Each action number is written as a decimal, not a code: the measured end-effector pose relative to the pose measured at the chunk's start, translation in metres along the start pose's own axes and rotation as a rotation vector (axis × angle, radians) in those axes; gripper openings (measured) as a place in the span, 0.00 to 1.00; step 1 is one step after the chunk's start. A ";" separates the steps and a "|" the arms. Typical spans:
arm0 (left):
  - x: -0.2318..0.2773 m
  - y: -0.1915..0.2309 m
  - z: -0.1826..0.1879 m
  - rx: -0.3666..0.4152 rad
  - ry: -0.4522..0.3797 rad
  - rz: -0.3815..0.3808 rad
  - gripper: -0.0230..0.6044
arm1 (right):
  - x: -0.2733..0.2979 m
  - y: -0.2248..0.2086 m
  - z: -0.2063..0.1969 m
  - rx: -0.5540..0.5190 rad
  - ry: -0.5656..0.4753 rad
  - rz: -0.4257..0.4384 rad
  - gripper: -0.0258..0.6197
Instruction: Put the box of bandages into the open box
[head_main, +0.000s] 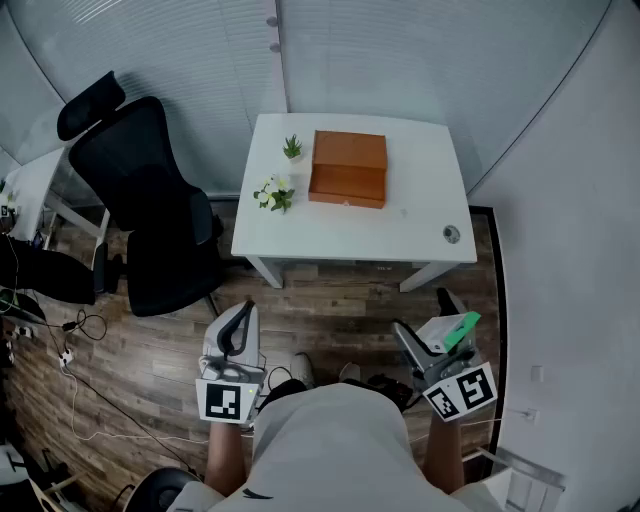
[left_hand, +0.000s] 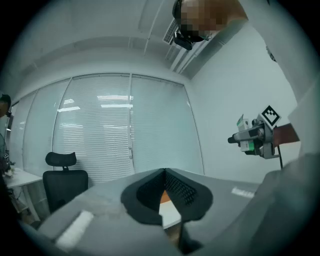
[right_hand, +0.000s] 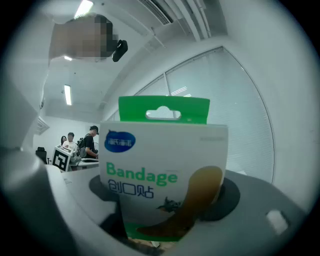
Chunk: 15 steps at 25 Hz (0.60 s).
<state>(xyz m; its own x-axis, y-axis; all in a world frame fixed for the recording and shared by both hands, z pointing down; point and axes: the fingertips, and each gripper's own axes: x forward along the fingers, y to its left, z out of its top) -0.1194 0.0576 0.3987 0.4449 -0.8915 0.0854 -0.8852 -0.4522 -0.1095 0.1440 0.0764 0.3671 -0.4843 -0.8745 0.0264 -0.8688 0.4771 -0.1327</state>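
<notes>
Office, small glass-walled rm: partitions w/ blinds (head_main: 200, 60), black swivel chair (head_main: 150, 200), white desk (head_main: 420, 170), wood-look floor (head_main: 330, 300) w/ loose cables (head_main: 75, 390), ceiling AC vent (right_hand: 160, 12). People (right_hand: 80, 142) stand by other desks in bkgd.

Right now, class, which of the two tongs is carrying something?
The right tongs, clamped on the green-and-white bandage box; the left tongs are shut with nothing between them.

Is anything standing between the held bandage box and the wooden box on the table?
Nothing visible does. The right tool holds the bandage box; open floor leads to the table, and the small plants sit left of the wooden box.
</notes>
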 end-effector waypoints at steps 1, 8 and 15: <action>0.000 0.000 0.000 0.001 0.002 -0.001 0.05 | 0.000 0.000 0.000 0.002 0.001 -0.001 0.67; 0.000 0.001 0.000 -0.004 0.003 0.002 0.05 | 0.001 -0.002 -0.002 0.004 0.007 -0.003 0.67; 0.004 0.002 -0.001 -0.006 0.001 -0.006 0.05 | 0.005 -0.003 -0.004 -0.006 0.017 -0.012 0.67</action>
<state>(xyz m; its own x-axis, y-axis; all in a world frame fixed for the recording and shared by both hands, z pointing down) -0.1197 0.0526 0.3998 0.4497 -0.8889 0.0873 -0.8834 -0.4570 -0.1033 0.1442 0.0709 0.3712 -0.4755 -0.8786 0.0444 -0.8751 0.4672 -0.1263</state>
